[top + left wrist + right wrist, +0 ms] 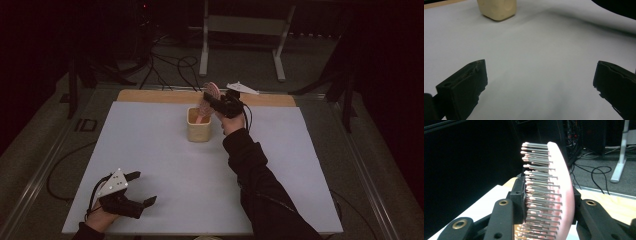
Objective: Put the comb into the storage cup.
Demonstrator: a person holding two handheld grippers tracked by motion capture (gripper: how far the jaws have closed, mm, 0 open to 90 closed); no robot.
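The right gripper (212, 101) hangs just above the back rim of the cream-coloured cup (198, 125), and its jaws clamp a pink hairbrush (206, 102) from both sides. In the right gripper view the brush (560, 192) stands nearly upright between the two black jaws, its grey pink-tipped bristles pointing to that view's left and its smooth pink back turned to the right. One jaw presses against the bristle side and the other against the back, so the tongs stand narrow with the brush held fast. In the high view the lower end of the brush reaches down into the mouth of the cup, while its upper end rises above the rim, tilted a little away from the person. The person's dark sleeve (260, 185) runs from the near edge of the table up to the right side of the cup.

The left gripper (142, 189) rests low over the white table top (175, 165), well apart from the cup and towards the near left corner. Its jaws stand wide, with nothing between them but bare table. In the left gripper view the cup (497, 8) sits far ahead.
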